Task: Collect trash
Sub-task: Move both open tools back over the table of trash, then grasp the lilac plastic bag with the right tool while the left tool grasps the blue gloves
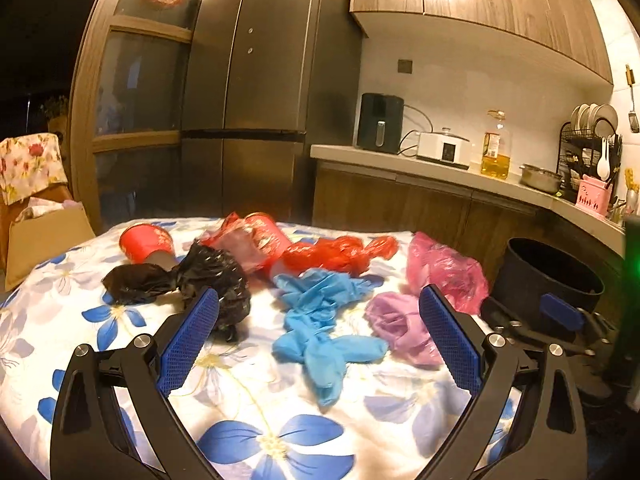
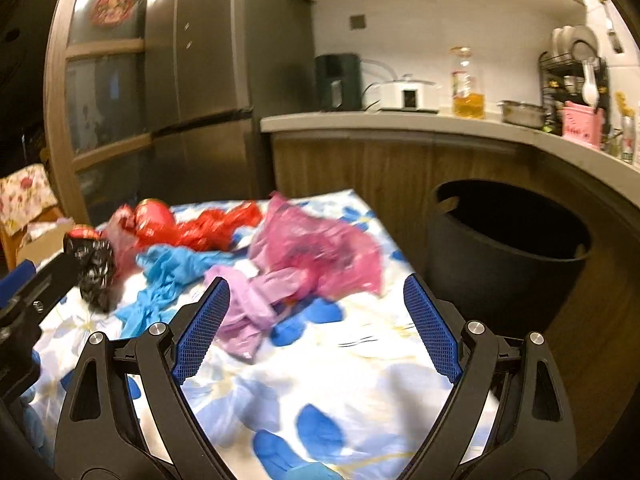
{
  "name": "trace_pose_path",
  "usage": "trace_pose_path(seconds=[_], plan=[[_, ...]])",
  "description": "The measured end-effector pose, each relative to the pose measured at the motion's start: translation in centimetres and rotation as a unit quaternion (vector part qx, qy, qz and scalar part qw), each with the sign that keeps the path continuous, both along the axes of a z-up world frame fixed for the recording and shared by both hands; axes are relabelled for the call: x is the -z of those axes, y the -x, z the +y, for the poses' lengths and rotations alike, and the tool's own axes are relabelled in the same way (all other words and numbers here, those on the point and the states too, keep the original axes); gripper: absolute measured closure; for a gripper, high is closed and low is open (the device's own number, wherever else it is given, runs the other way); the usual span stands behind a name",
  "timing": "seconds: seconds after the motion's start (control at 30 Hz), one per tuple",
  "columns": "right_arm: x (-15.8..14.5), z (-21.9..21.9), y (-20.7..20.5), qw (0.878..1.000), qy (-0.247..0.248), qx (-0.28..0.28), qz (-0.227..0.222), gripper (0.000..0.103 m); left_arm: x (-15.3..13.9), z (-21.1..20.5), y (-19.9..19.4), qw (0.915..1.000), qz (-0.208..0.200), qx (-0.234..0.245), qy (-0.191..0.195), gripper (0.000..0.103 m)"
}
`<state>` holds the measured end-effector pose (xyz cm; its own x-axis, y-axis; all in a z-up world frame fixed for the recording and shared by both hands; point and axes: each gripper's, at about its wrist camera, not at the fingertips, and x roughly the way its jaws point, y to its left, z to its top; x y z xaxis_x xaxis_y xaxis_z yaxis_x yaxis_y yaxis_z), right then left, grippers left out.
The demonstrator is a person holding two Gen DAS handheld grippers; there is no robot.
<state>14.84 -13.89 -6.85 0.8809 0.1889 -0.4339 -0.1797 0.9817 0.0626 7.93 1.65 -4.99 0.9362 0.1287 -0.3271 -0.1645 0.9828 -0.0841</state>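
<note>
Both tongs, left tongs (image 1: 319, 328) and right tongs (image 2: 316, 318), are spread wide and hold nothing. The trash lies on the flowery desk (image 2: 320, 392). The purple glove (image 2: 244, 312), a bit blurry, is nearest; pinch its middle, then carry it to the black bin (image 2: 500, 264) beside the desk.

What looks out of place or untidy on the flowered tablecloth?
Crumpled trash lies loose across the flowered tablecloth: a black bag, blue gloves, a red bag, a pink bag and a purple glove. A red paper cup lies tipped on its side. The black bin beside the table looks empty.
</note>
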Motion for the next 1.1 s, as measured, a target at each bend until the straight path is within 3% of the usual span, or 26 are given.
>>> trace_pose_path(seconds=[0.17,0.37,0.47,0.53,0.63,0.73,0.87,0.93,1.07,1.1], plan=[[1.3,2.1,-2.2,0.999,0.000,-0.019,0.030,0.020,0.7,1.3,-0.4,0.9999,0.013,-0.003,0.005,0.011],[3.0,4.0,-4.9,0.996,0.009,-0.036,0.084,0.038,1.5,2.2,-0.9,0.9996,0.025,-0.005,0.012,0.018],[3.6,4.6,-5.3,0.995,0.017,-0.045,0.093,0.055,2.1,2.6,-1.2,0.9992,0.037,-0.002,0.018,0.022],[3.9,4.9,-5.3,0.994,0.022,-0.050,0.095,0.075,2.4,2.7,-1.4,0.9988,0.042,0.001,0.024,0.024],[4.1,5.1,-5.3,0.993,0.024,-0.060,0.097,0.095,2.7,2.7,-1.7,0.9984,0.049,0.007,0.028,0.028],[3.7,4.6,-4.8,0.994,0.011,-0.062,0.087,0.100,2.9,2.3,-2.0,0.9977,0.060,0.016,0.028,0.034],[2.0,3.2,-3.0,0.997,-0.010,-0.058,0.049,0.101,3.7,2.0,-2.9,0.9954,0.085,0.027,0.036,0.039],[1.5,2.6,-2.3,0.998,-0.012,-0.055,0.039,0.101,4.1,1.6,-3.5,0.9938,0.101,0.031,0.034,0.046],[0.4,1.1,-1.3,0.998,-0.027,-0.049,0.028,0.101,5.0,0.9,-4.3,0.9914,0.122,0.040,0.028,0.047],[0.1,0.8,-1.0,0.998,-0.029,-0.047,0.025,0.101,5.2,0.8,-4.5,0.9909,0.126,0.040,0.025,0.052]])
